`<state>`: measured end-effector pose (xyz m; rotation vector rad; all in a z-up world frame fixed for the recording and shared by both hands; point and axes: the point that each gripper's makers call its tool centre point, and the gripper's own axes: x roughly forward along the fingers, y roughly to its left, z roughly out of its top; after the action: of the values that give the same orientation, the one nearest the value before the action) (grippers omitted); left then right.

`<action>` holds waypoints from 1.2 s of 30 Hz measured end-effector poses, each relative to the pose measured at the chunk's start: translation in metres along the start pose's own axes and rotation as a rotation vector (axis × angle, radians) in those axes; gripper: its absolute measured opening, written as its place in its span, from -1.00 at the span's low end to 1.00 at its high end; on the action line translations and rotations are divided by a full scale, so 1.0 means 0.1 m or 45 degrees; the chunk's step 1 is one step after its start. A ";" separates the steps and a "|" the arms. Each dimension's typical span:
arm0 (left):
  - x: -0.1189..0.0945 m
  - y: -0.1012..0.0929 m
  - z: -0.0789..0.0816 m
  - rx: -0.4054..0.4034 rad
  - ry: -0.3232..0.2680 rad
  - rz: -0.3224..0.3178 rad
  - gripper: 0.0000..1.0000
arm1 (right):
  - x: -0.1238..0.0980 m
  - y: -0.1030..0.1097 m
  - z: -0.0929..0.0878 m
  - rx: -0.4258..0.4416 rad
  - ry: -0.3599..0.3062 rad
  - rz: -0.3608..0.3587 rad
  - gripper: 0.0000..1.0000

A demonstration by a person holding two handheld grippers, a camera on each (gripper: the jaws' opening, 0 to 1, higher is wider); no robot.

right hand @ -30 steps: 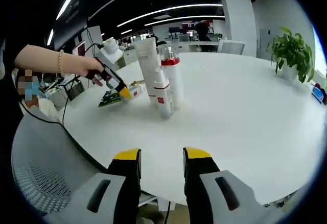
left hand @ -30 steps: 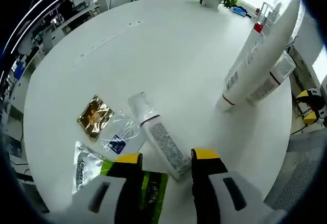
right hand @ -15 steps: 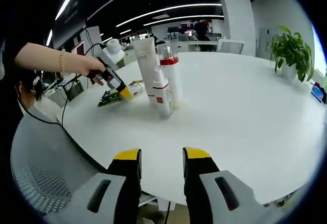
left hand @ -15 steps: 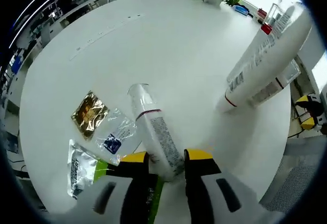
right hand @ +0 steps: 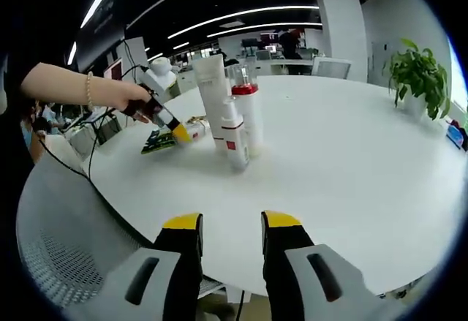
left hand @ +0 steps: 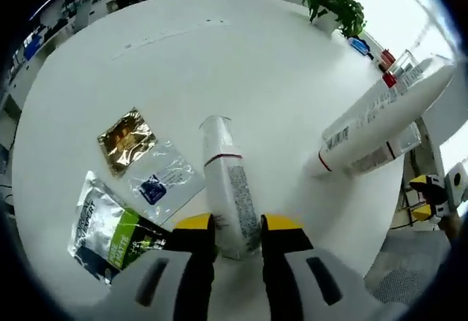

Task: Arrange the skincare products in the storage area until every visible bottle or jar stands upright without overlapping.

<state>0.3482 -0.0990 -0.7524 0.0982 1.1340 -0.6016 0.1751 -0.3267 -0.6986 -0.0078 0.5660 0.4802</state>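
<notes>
Round white table (left hand: 146, 65) in an open office with strip lights. Left of the left gripper (left hand: 237, 223): sachets, a gold one (left hand: 124, 132) and a green one (left hand: 117, 235). Its jaws are clamped on a lying clear bottle (left hand: 228, 182). Further right, upright bottles (left hand: 380, 120). Right gripper (right hand: 227, 222) hangs parted, empty, near the table edge.

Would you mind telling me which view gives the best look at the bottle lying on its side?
The left gripper view: the lying bottle runs lengthwise up from between the left hand-held gripper jaws, its red band and label print visible. In the right gripper view it is small and far, partly behind that gripper.
</notes>
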 end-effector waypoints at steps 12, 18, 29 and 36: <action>-0.18 0.03 0.01 -0.134 -0.104 -0.056 -0.65 | 0.10 0.20 0.19 -0.069 -0.026 0.089 -0.37; -0.35 0.09 -0.02 -0.221 -0.169 -0.080 -0.65 | 0.11 0.33 0.29 -0.075 -0.061 0.135 -0.37; -0.82 -0.16 -0.04 -0.355 -0.372 -0.306 -0.65 | 0.17 0.65 0.58 -0.038 -0.158 0.257 -0.33; -1.42 -0.65 -0.08 -0.260 -0.570 -0.493 -0.65 | 0.18 0.91 0.88 0.043 -0.270 0.376 -0.25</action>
<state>0.2688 -0.0937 -0.6172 -0.4224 0.7722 -0.7983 0.1937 -0.2260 -0.6228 0.1597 0.3671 0.7491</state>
